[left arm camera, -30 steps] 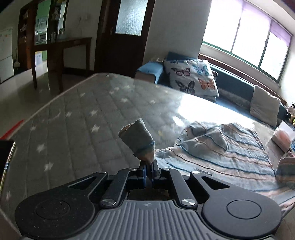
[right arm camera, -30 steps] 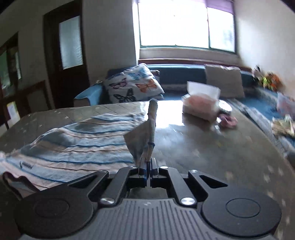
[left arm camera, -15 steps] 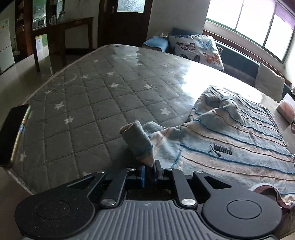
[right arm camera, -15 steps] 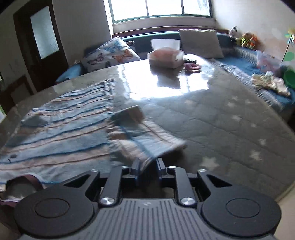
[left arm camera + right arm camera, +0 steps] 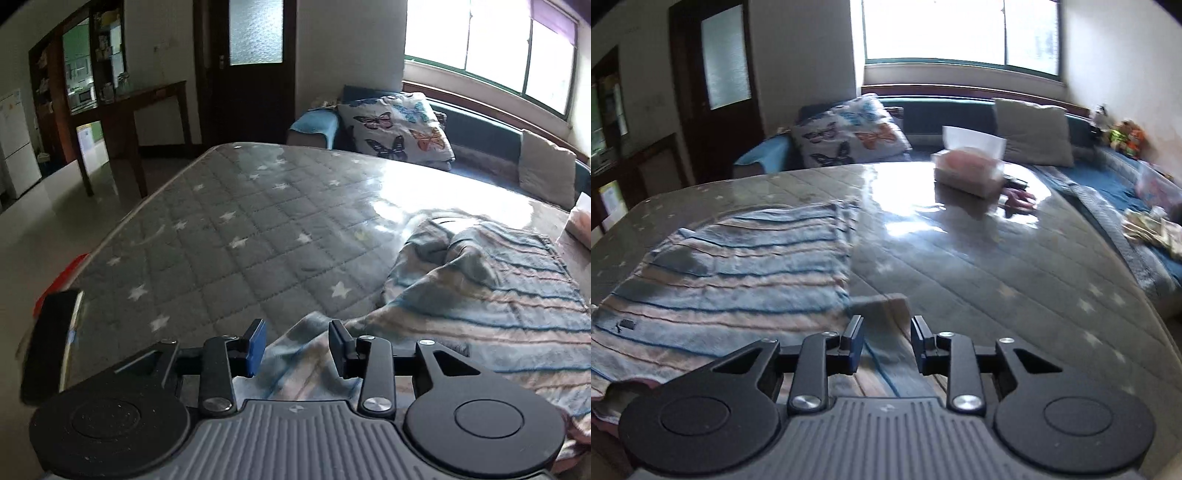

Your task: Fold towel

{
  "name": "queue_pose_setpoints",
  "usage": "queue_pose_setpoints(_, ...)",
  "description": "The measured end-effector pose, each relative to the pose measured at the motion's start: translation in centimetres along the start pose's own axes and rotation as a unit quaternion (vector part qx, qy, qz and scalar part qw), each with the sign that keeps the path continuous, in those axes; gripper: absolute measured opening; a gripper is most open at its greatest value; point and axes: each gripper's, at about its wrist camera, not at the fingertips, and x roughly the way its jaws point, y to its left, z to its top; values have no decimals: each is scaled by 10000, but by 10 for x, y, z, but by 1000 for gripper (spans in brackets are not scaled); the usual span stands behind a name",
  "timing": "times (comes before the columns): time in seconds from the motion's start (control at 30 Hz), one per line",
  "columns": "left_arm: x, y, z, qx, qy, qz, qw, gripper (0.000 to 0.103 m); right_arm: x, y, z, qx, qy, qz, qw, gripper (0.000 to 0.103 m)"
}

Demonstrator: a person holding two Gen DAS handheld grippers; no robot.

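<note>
Where window [image 5: 956,29] glares — quilted tabletop [image 5: 236,236], prob. glass-covered.

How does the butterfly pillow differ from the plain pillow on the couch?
The butterfly pillow is printed with coloured butterflies on white; the plain pillow is one pale colour with no pattern. The butterfly pillow sits nearer the dark door, the plain pillow further right under the window. Both lean against the couch back.
</note>
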Motion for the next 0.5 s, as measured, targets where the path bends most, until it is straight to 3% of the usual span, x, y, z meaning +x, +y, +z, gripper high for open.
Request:
queue_pose_setpoints(0.27,52,-61,41,299,55,-606,9977,40,45,28,34,-360,139,425,9984,31)
queue_pose_setpoints(0.5,109,-112,77,685,124,-898,9935,46,82,38,61,-557,191,496,9970,33)
